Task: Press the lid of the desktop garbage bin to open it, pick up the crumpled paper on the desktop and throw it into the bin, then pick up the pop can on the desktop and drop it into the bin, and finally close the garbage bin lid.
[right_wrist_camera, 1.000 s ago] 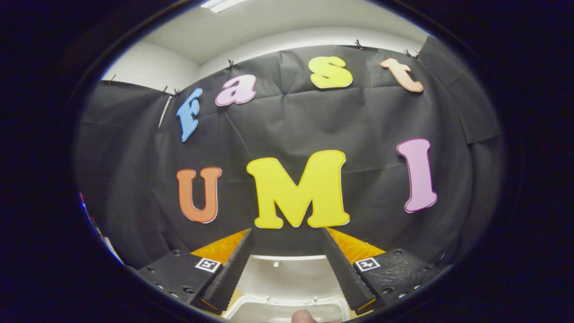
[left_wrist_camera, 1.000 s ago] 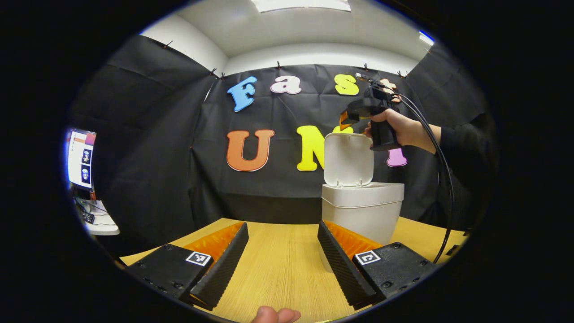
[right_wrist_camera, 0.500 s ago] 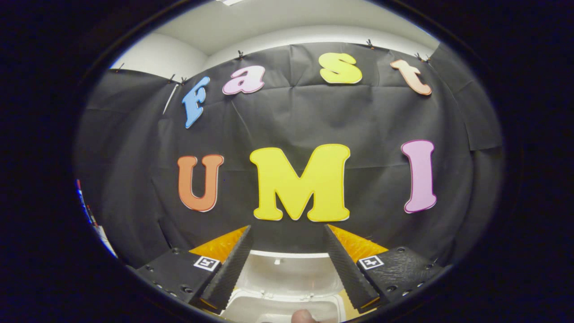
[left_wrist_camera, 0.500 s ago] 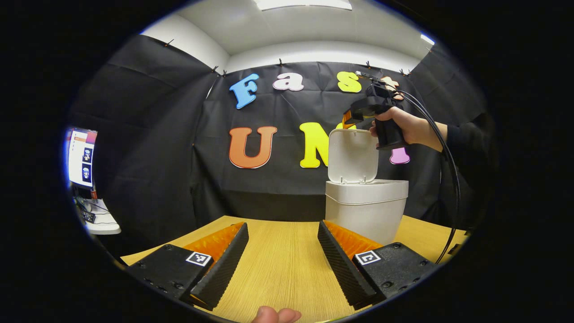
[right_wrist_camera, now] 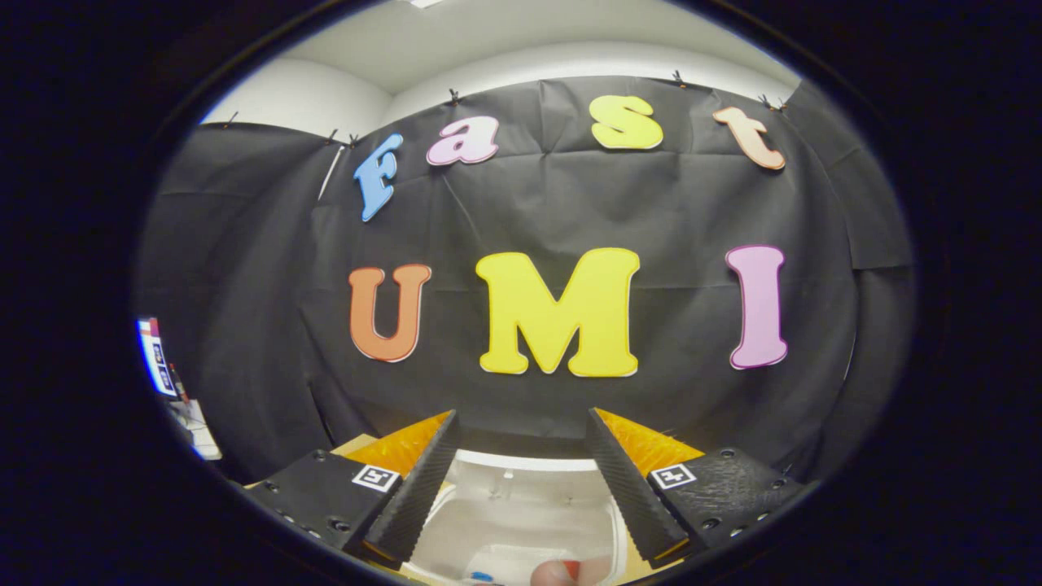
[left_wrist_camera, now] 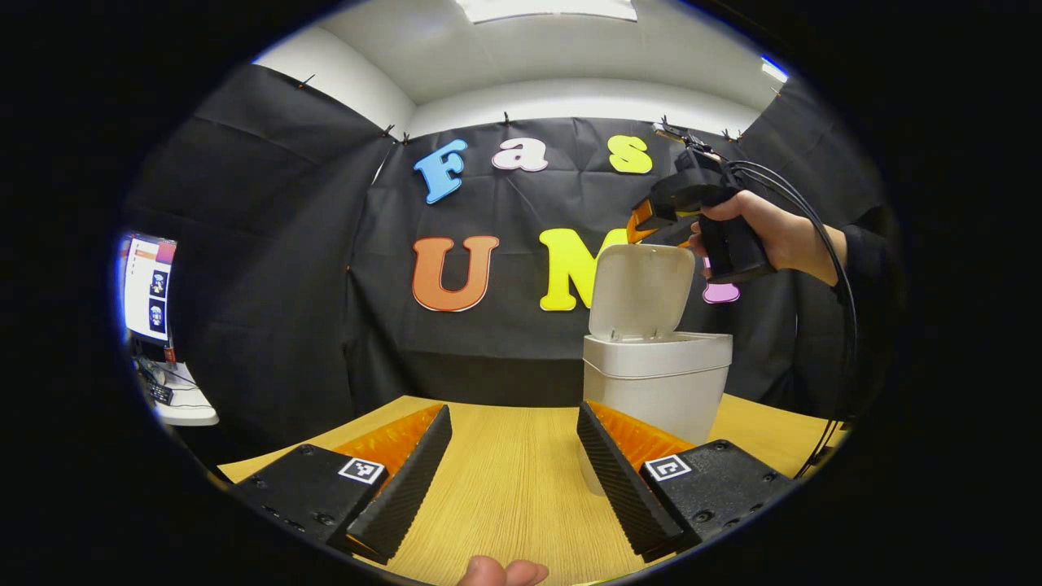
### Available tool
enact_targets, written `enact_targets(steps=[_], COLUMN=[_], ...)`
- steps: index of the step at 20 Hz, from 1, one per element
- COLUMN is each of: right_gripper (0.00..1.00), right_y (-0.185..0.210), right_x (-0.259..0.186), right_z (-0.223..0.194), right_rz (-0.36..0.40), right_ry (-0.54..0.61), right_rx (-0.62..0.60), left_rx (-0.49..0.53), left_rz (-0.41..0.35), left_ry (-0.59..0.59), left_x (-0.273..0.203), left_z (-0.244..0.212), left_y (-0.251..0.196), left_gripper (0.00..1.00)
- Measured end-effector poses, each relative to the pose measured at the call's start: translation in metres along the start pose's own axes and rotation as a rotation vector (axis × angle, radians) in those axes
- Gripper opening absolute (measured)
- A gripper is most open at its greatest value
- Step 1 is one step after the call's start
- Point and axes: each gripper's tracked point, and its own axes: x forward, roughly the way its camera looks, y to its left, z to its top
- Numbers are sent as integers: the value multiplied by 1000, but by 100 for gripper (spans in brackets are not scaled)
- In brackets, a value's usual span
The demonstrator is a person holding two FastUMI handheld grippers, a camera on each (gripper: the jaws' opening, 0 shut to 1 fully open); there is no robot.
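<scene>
While the bin (left_wrist_camera: 658,382) stands at the desk's (left_wrist_camera: 505,480) far right with its lid (left_wrist_camera: 639,291) upright, the right tool (left_wrist_camera: 651,224) hovers just above the lid's top edge, nearer than the left tool (left_wrist_camera: 513,464); both tools gape, empty.

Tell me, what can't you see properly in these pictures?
- Inside of the bin: in the left gripper view its wall hides what lies within; in the right gripper view the bottom edge cuts off the opening, with a bit of blue too small to tell.
- Right gripper: in the left gripper view its fingertips sit behind the raised lid.
- Screen: far left, too small.
</scene>
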Motion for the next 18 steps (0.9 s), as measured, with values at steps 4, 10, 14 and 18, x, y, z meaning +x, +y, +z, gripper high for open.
enact_targets(steps=[4,10,14,18], right_gripper=[96,96,96,94], right_y=[4,3,4,2], right_x=[-24,-47,-54,-54], right_z=[-30,-76,-114,-145], right_rz=[35,47,50,47], right_ry=[41,76,111,144], right_rx=[4,0,7,18], left_rx=[-12,-16,-29,-28], left_rz=[-23,-18,-11,-11], left_ry=[3,-7,-5,-8], left_x=[-2,-5,-6,-5], left_z=[-1,3,2,3], left_y=[-11,-11,-10,-10], left_gripper=[100,100,100,99])
